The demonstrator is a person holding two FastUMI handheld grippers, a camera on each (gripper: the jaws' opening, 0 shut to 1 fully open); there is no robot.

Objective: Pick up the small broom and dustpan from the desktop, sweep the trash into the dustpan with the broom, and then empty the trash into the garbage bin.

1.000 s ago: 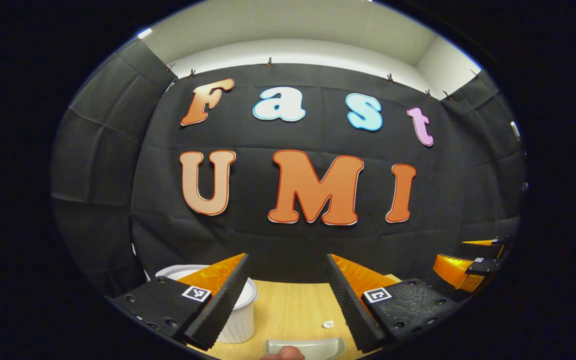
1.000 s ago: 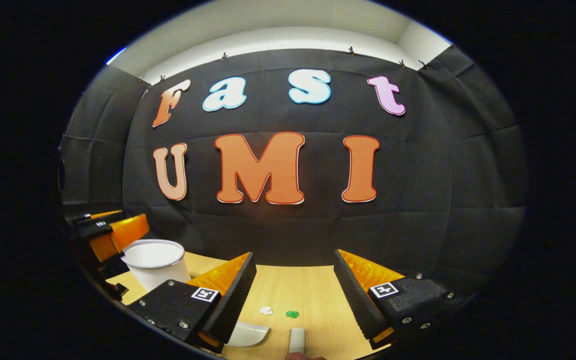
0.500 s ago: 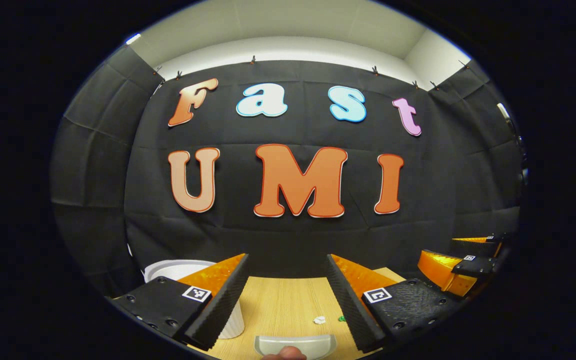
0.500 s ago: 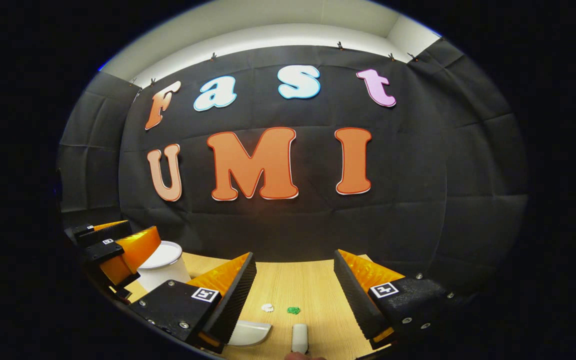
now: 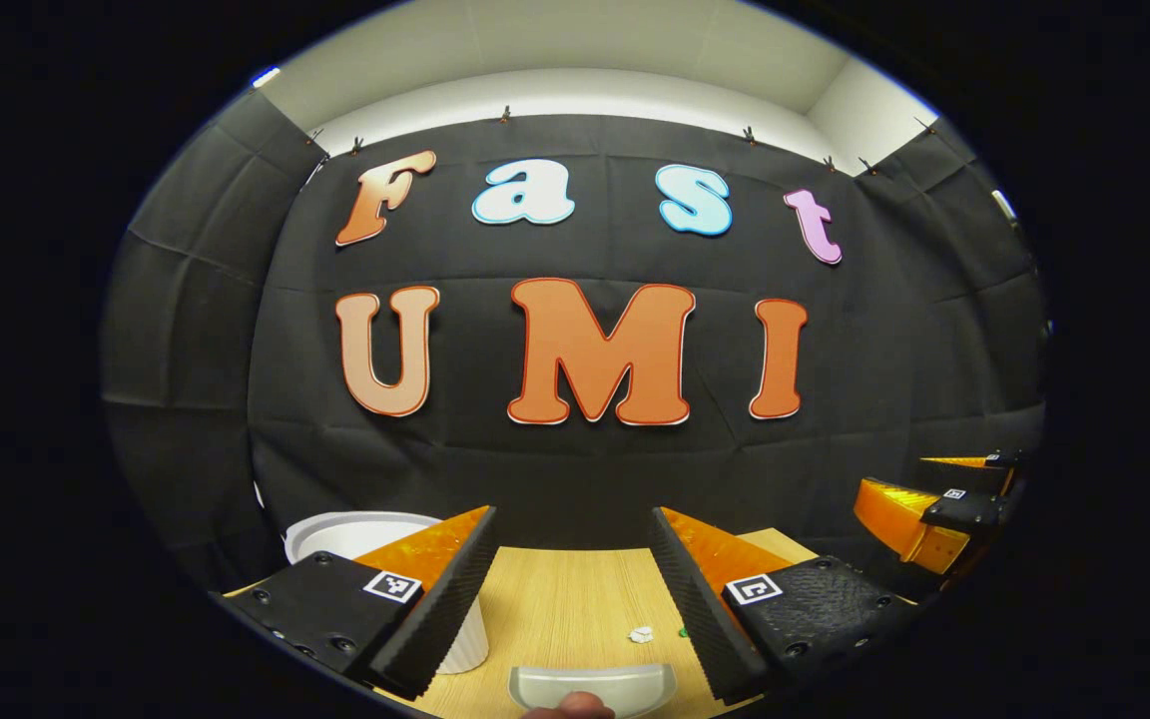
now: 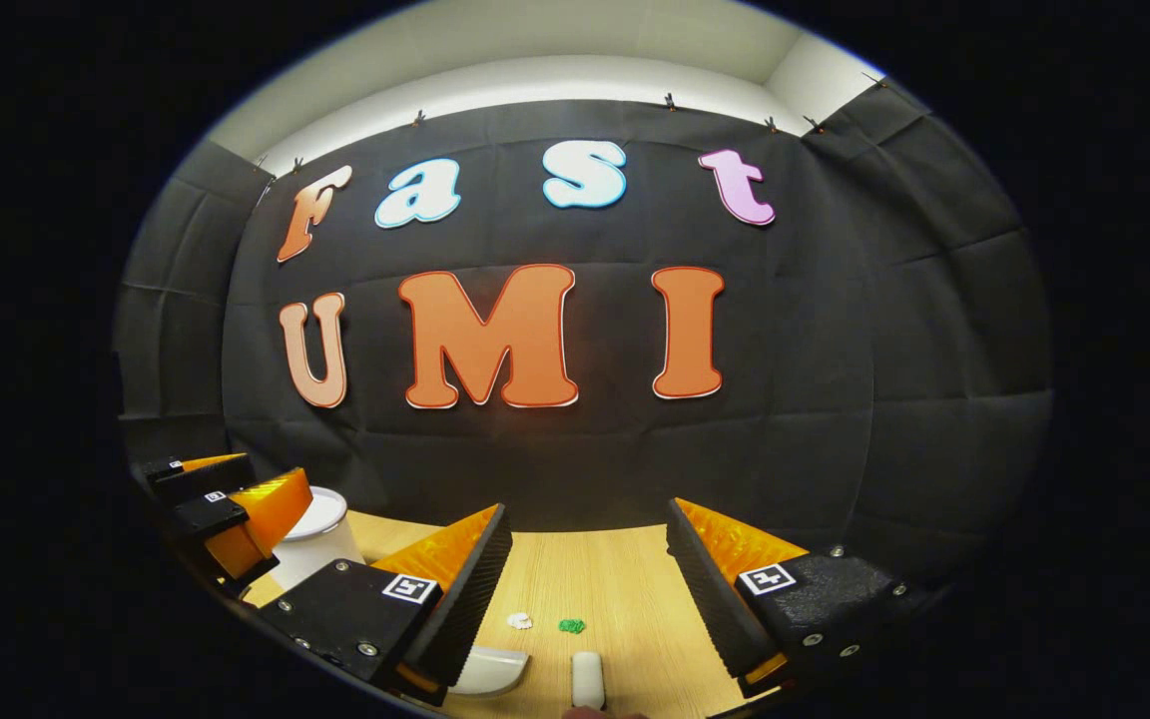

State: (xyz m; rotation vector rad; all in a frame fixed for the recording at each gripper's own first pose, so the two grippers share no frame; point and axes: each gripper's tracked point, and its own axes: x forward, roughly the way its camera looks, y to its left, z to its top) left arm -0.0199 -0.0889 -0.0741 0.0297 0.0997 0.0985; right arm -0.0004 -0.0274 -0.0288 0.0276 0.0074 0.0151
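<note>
Both grippers — left gripper (image 5: 573,559) and right gripper (image 6: 585,554) — hang wide apart, holding nothing. The dustpan (image 5: 590,687) and broom (image 6: 587,679) lie on the worktop (image 6: 625,589) below — probably light, stiff plastic; grab their handles.

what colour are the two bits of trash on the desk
One white scrap and one green scrap, clearest in the right gripper view.

No legible word, brand or number stood on any object, and the small square tags (image 5: 392,586) on the left gripper (image 5: 573,514) and right gripper (image 6: 587,507) carried only black-and-white coded patterns.
</note>
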